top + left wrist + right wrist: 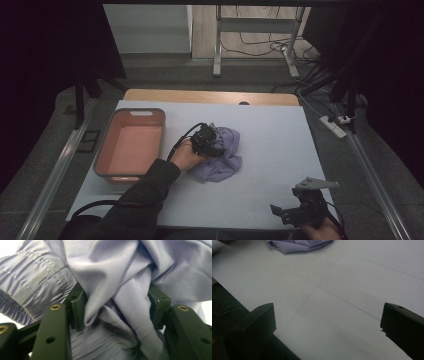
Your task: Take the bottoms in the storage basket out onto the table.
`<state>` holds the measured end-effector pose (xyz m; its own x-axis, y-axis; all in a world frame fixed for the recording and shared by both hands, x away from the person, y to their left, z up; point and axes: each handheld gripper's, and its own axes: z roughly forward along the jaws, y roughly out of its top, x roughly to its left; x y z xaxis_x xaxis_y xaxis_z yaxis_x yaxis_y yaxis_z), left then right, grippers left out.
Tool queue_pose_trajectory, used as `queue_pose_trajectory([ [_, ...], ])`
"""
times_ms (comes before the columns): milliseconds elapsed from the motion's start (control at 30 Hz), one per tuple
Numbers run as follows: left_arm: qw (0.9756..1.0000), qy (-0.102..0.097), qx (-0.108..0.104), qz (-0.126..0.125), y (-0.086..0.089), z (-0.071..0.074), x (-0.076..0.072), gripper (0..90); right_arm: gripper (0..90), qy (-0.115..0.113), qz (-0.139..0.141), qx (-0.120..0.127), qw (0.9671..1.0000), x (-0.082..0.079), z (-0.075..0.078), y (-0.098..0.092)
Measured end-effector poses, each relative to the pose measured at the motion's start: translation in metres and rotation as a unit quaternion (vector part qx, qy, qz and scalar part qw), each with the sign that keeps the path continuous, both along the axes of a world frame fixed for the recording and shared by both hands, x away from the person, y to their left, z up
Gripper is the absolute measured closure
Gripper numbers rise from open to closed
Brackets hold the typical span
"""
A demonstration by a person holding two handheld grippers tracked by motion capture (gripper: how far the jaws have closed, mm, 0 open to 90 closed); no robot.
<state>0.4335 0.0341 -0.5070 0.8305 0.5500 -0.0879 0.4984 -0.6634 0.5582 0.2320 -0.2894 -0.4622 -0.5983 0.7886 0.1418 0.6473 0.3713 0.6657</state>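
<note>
A crumpled lavender garment (223, 155) lies in the middle of the white table (275, 145). My left gripper (209, 140) is pressed down into its left side. In the left gripper view the garment (125, 270) shows an elastic waistband at the left, and a fold of fabric bulges between the gripper's (117, 307) two wide-apart jaws; it is open around the fold. My right gripper (289, 212) rests low at the table's near right edge, open, with bare table between its jaws (328, 315). The garment's edge (299, 245) lies far ahead of it.
A salmon-pink plastic tub (106, 150) with a grey rim sits on the left part of the table, beside my left forearm. Metal rails run along both sides of the table. A power strip (334, 126) and cables lie on the floor at the right.
</note>
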Motion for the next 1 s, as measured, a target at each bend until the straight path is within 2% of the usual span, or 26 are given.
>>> queue_pose_trajectory([
  [167, 1.0, -0.001, 0.0, -0.002, -0.001, -0.001, -0.001, 39.5, 0.1, 0.001, 0.001, -0.001, 1.0, 0.0, 0.0, 0.0],
  [467, 0.9996, 0.019, -0.019, 0.003, 0.001, 0.001, 0.003, 33.4, 0.1, 0.002, 0.0, 0.001, 1.0, 0.0, 0.0, 0.0],
  [633, 0.9994, 0.026, -0.022, 0.004, 0.002, 0.004, 0.005, 27.8, 0.1, 0.002, 0.0, 0.001, 1.0, 0.001, 0.0, -0.001],
  [1000, 0.9996, 0.022, -0.015, -0.003, 0.004, 0.011, 0.004, 16.9, 0.1, 0.004, -0.001, 0.002, 1.0, 0.001, 0.0, -0.001],
])
